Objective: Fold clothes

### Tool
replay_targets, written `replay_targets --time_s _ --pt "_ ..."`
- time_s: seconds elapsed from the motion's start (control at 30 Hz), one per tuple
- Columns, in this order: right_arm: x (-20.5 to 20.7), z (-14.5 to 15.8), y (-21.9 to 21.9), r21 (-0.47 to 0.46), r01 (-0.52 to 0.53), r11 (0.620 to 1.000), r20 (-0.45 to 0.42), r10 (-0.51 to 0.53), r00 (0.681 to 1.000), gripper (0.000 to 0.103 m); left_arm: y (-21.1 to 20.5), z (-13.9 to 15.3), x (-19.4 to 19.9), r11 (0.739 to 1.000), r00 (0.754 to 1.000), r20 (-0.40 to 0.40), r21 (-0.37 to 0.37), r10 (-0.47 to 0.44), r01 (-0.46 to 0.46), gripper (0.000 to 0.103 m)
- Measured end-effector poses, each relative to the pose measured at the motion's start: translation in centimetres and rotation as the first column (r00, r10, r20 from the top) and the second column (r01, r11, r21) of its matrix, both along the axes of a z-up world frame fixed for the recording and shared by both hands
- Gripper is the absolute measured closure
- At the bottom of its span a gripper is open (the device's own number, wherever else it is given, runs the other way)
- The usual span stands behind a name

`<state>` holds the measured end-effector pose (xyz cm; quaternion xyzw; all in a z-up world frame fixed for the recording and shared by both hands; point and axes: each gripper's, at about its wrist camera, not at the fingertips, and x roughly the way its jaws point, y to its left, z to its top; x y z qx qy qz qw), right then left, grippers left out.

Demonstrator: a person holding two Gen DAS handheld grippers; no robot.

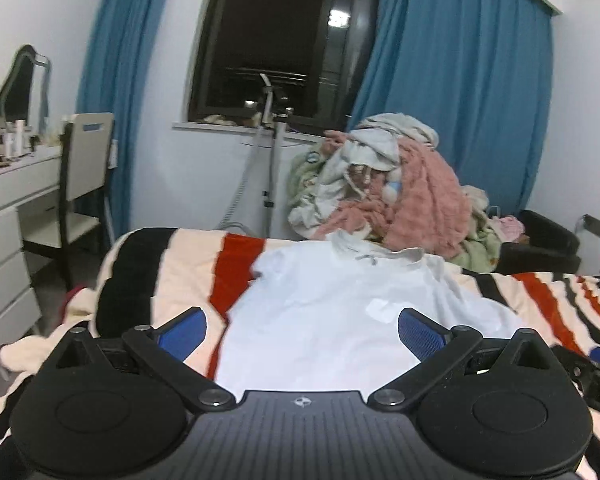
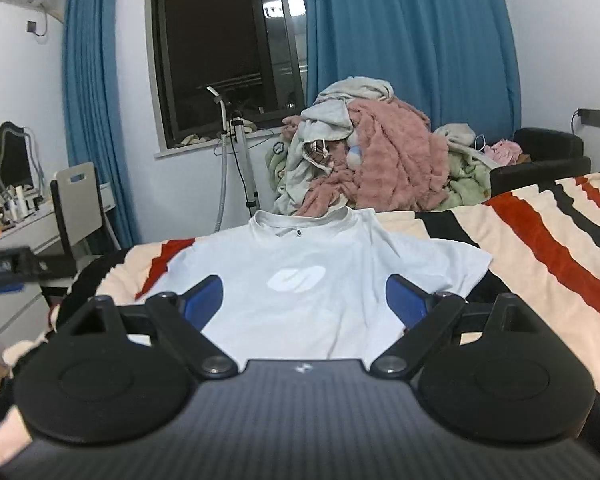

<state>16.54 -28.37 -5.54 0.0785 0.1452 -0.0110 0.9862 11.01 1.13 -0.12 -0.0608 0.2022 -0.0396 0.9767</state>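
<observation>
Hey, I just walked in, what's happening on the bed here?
A person holds a gripper in each hand over a white T-shirt spread flat on the striped blanket. The left gripper and the right gripper are both open and grip nothing. No fold shows yet. A pile of clothes sits behind the bed.

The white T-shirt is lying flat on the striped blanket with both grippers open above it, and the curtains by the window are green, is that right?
Not quite: the curtains are blue, not green, as the right wrist view shows. The rest holds: the white T-shirt lies flat on the striped blanket, with the left gripper and right gripper both open above it.
</observation>
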Motion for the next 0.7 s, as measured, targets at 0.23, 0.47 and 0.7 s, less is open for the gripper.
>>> replay_targets --time_s 0.23,0.47,0.7 --pt "-0.6 -0.8 -0.6 0.014 -0.017 1.0 0.031 0.016 0.999 0.013 0.9 -3.3 -1.1 1.0 0.999 -0.033 -0.01 0.012 -0.012 0.0" --pt "0.8 -2.4 -1.3 0.074 -0.019 0.997 -0.014 0.02 1.0 0.013 1.2 -6.9 1.9 1.0 0.996 -0.09 -0.013 0.018 -0.019 0.0" --pt "2.2 -3.8 -1.9 0.082 0.04 0.996 -0.052 -0.036 0.998 0.013 1.3 -9.6 8.7 1.0 0.985 -0.171 -0.024 0.012 -0.016 0.001"
